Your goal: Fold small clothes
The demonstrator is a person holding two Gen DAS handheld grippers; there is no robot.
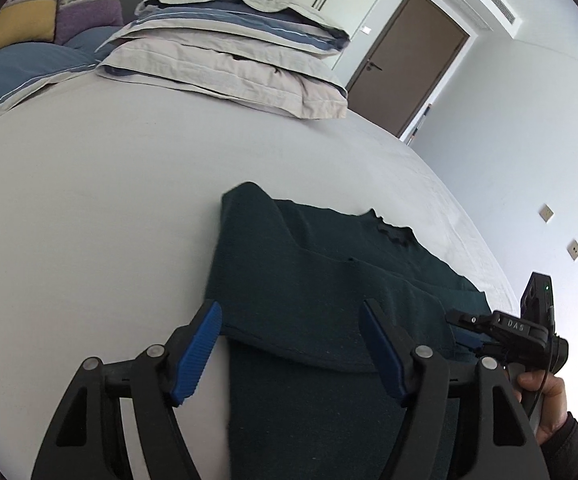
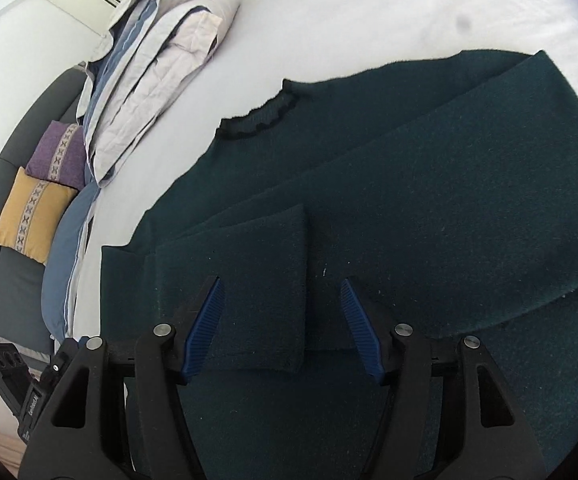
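Sweater on bed, both grippers over its near part.

Sweater [image 2: 409, 200] lies flat on bed [image 1: 89, 200], collar [image 2: 261, 120] at far edge, one sleeve [image 2: 249, 280] folded across body. Left gripper [image 1: 289, 344] straddles sweater's left edge; right gripper [image 2: 281, 320] sits above the sleeve. Folded bedding [image 1: 229, 60] stacked behind sweater. Two cushions [image 1: 61, 4] left of bedding. Door [image 1: 409, 60] behind bed, at right.

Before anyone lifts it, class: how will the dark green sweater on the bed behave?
The sweater looks like soft knit, so it will probably sag and unfold. Its sleeve lies loosely folded across the body and may slip off. Its fuzzy surface should grip the ribbed pads.
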